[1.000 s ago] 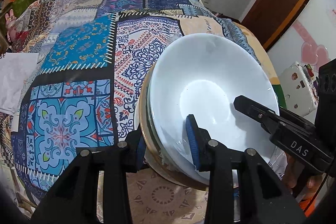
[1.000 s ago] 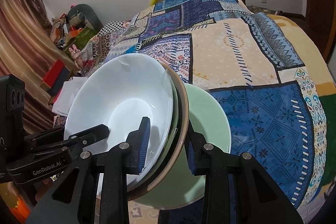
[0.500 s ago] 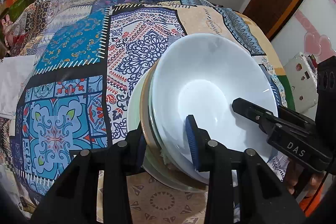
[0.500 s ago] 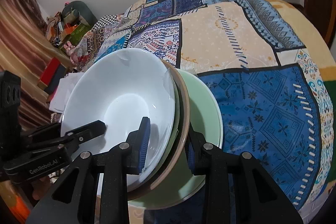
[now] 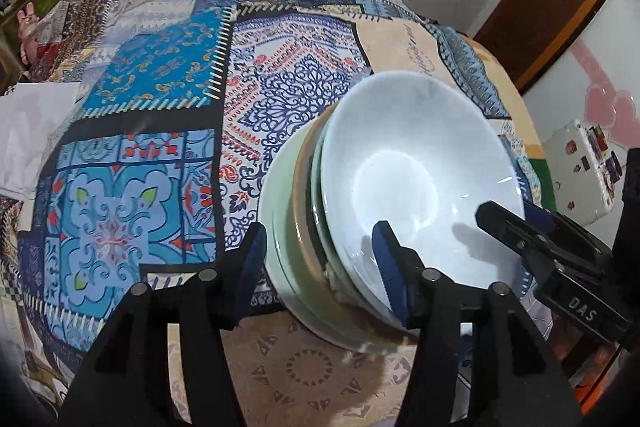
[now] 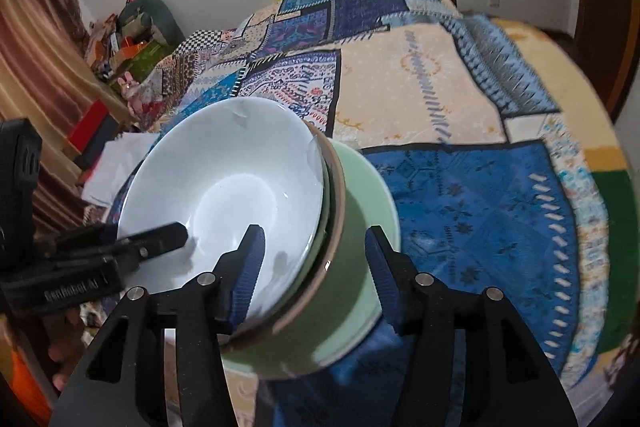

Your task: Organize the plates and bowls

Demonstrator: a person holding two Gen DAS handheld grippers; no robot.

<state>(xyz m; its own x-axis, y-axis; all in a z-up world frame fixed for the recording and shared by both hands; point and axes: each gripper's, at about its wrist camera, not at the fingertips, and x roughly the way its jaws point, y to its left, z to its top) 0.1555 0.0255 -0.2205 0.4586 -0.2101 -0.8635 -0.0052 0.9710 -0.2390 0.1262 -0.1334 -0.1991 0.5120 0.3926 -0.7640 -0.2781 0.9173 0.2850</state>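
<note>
A white bowl [image 5: 416,171] sits on top of a stack with a tan-rimmed dish [image 5: 306,211] and a pale green plate [image 5: 280,227] beneath, on the patterned bedspread [image 5: 152,115]. My left gripper [image 5: 320,267] is open, its fingers standing either side of the stack's near left rim. The right gripper [image 6: 316,271] is open too, one finger inside the white bowl [image 6: 224,195], the other outside the green plate [image 6: 368,227]. Each gripper shows in the other's view.
The patchwork bedspread [image 6: 480,187] covers the surface. White cloth [image 5: 28,131] lies at the left edge. A white box [image 5: 580,171] sits at the right. Clutter and curtain [image 6: 48,75] stand by the far left wall.
Both grippers have opened wider, from clamping the stack's rim to standing apart from it. The stack has settled onto the green plate on the bedspread.
</note>
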